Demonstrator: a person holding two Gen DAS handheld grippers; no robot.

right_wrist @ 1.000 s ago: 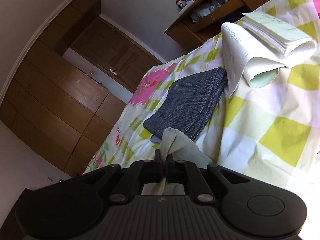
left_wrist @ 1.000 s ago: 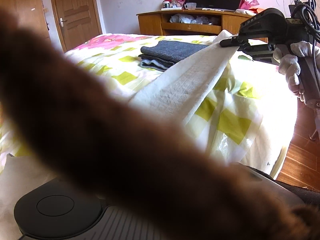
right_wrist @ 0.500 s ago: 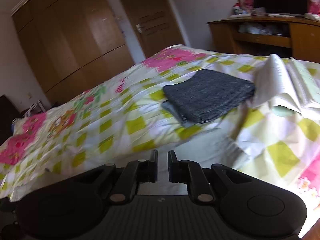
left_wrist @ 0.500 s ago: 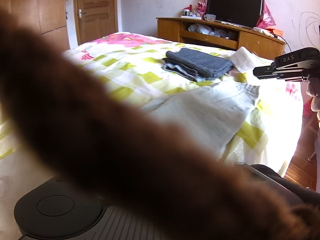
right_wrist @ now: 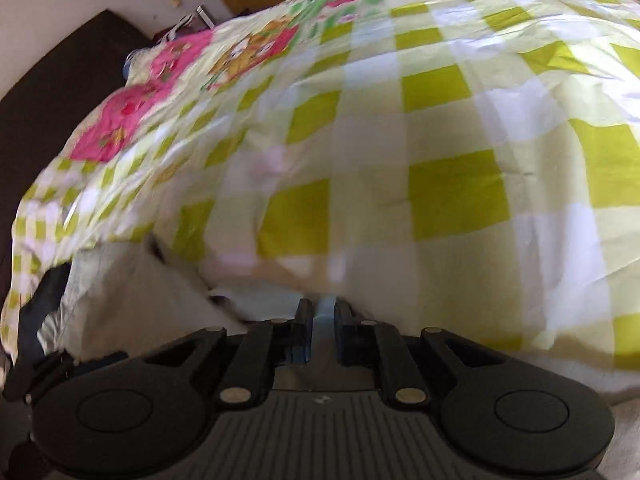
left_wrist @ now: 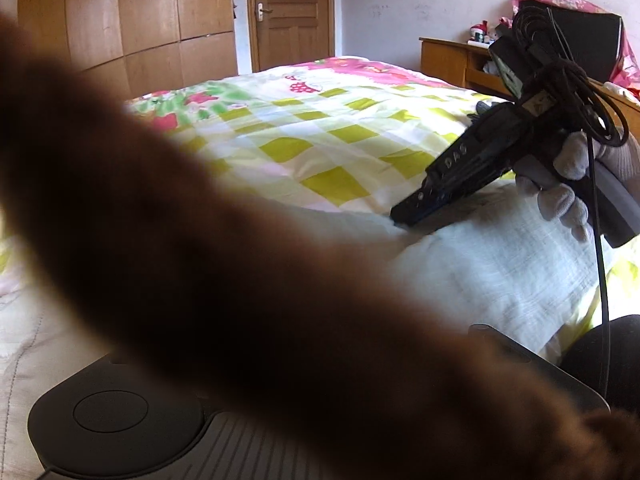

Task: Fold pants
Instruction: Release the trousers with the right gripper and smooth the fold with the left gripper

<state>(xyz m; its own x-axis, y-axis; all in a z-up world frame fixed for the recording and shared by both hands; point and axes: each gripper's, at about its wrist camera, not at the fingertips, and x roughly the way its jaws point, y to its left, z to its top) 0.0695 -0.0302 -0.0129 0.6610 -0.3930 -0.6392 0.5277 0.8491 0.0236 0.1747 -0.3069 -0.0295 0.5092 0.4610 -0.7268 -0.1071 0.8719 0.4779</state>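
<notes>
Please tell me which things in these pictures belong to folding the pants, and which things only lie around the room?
For the job:
white pants
right tool
gloved hand
bed cover, the work surface

Just lying about:
door
wardrobe
wooden desk
brown blur blocking the left view

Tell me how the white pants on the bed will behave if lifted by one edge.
The white pants look like thin woven cloth, so probably floppy and light. They lie rumpled on the checked bedspread, so a lifted edge would likely drape and drag.
</notes>
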